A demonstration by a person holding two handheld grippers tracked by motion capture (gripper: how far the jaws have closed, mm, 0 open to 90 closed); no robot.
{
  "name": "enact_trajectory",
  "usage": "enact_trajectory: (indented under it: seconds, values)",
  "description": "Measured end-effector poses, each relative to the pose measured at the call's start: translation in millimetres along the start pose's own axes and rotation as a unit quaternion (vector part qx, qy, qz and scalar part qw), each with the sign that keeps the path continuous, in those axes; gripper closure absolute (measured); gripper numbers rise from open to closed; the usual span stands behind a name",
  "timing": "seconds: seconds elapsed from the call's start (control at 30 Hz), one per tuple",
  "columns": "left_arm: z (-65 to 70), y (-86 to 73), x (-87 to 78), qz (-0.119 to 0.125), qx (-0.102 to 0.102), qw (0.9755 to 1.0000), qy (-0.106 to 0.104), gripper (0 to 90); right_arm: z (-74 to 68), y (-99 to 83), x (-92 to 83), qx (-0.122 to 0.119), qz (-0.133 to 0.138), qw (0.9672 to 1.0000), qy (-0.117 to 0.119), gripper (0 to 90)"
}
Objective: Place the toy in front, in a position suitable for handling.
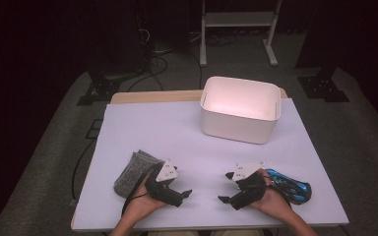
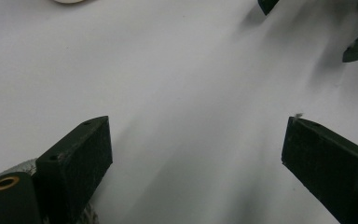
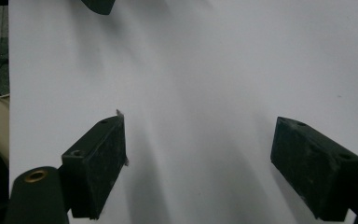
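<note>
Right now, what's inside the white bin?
The white bin looks empty: its far inner walls and part of the floor show bare. Its near wall hides the floor strip just behind it.

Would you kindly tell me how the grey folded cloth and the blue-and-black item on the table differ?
The grey folded cloth lies by the left gripper, the shiny blue-and-black item by the right gripper. The cloth is matt, speckled and plain; the blue item is glossy and patterned. Both lie flat on the white table, ungripped.

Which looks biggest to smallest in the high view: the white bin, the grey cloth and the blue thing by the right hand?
1. White bin, clearly largest, though farthest from the camera.
2. Grey cloth and blue thing: they look about alike, and each is partly hidden by a hand, so I won't rank them.
</note>
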State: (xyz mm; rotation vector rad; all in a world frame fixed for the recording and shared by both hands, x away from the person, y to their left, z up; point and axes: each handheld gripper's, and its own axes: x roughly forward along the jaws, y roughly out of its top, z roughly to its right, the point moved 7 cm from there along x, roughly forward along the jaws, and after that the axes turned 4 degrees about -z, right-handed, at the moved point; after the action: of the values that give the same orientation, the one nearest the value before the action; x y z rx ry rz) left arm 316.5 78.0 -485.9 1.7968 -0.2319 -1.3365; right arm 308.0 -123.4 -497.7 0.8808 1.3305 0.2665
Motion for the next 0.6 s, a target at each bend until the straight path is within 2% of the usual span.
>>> enact_trajectory:
  seconds: [0.3, 0.47, 0.6]
  values:
    - [1.1, 3.1, 1.2, -0.003, 0.003, 1.0000, -0.003, 7.9, 3.6, 1.3, -4.7, 0.005, 0.007, 0.9999, 0.007, 16.8]
    - [0.9, 2.1, 0.3, 0.002, -0.004, 1.0000, -0.001, 7.9, 5.7, 2.5, -7.1, 0.006, 0.007, 0.9999, 0.010, 16.9]
    - [1.9, 1.6, 0.0, 0.000, 0.001, 1.0000, -0.001, 7.9, 6.4, 5.1, -10.7, 0.007, 0.013, 0.9998, 0.011, 16.9]
